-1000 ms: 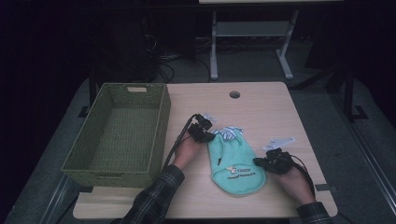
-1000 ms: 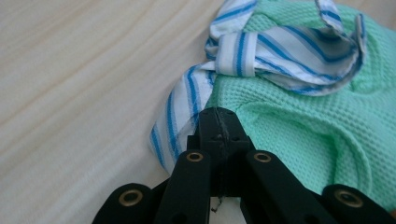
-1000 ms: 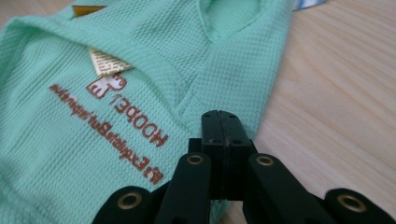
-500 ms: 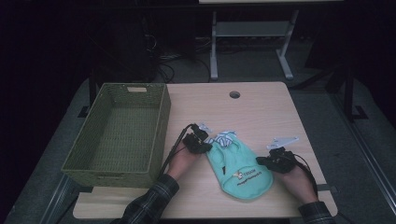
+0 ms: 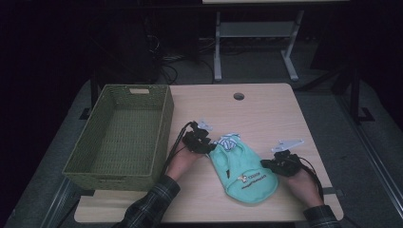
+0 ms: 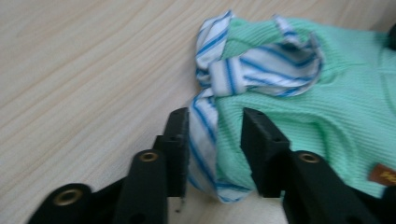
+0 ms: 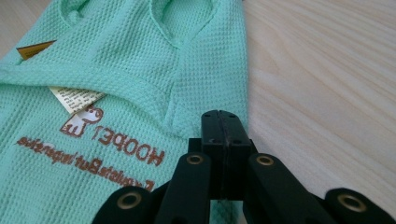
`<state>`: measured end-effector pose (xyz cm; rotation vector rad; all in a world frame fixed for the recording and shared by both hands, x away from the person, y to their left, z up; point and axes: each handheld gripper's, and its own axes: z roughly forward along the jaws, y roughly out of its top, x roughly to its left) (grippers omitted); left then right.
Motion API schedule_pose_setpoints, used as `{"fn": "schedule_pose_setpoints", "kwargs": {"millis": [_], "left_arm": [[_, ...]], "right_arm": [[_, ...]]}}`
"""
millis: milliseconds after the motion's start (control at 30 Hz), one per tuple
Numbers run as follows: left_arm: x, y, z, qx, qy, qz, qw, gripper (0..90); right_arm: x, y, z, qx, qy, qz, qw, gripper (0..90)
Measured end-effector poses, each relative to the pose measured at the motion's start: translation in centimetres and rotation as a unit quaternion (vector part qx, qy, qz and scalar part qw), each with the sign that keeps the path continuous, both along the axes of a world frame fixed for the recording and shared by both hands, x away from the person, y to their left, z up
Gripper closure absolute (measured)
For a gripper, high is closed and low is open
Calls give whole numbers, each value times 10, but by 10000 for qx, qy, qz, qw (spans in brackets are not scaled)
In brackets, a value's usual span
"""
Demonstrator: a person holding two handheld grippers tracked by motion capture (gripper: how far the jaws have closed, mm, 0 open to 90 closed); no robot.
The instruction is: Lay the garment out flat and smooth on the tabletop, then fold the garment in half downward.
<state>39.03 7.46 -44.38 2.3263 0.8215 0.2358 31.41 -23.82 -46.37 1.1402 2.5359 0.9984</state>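
A mint-green pet garment (image 5: 249, 178) with brown print lies flat on the wooden table (image 5: 271, 114), its blue-and-white striped collar (image 5: 229, 141) pointing away from the person. My left gripper (image 5: 209, 148) is at the collar end. In the left gripper view it (image 6: 215, 116) stands open with the striped collar's edge (image 6: 203, 140) between the jaws. My right gripper (image 5: 266, 164) is at the garment's right edge. In the right gripper view it (image 7: 223, 116) is shut, with the green fabric (image 7: 116, 60) pinched low between the jaws.
An empty green woven basket (image 5: 164, 123) stands at the table's left, close to my left hand. A cable hole (image 5: 238, 96) sits near the far edge. A metal stand (image 5: 252, 33) is on the floor beyond the table.
The garment has slid toward the person and a little right. My left gripper came nearer with the collar; the right gripper has barely moved.
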Motion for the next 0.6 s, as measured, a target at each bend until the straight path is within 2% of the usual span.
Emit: {"fn": "schedule_pose_setpoints", "kwargs": {"millis": [100, 200, 333, 500, 567, 600], "left_arm": [[4, 0, -8, 97, 94, 23, 9999, 537], [5, 0, -13, 64, 192, 59, 9998, 534], [6, 2, -15, 54, 223, 41, 9997, 537], [5, 3, -14, 54, 223, -29, 9997, 597], [4, 3, -15, -18, 269, -68, 9996, 688], [4, 3, -15, -18, 291, -114, 9995, 688]], "right_arm": [[0, 0, 0, 7, -11, 0, 10000, 897], [0, 0, 0, -3, -7, 5, 10000, 897], [0, 0, 0, 0, -2, 7, 10000, 897], [0, 0, 0, -3, -4, 8, 10000, 896], [0, 0, 0, 10, 3, 2, 10000, 896], [0, 0, 0, 11, 5, 3, 10000, 896]]}}
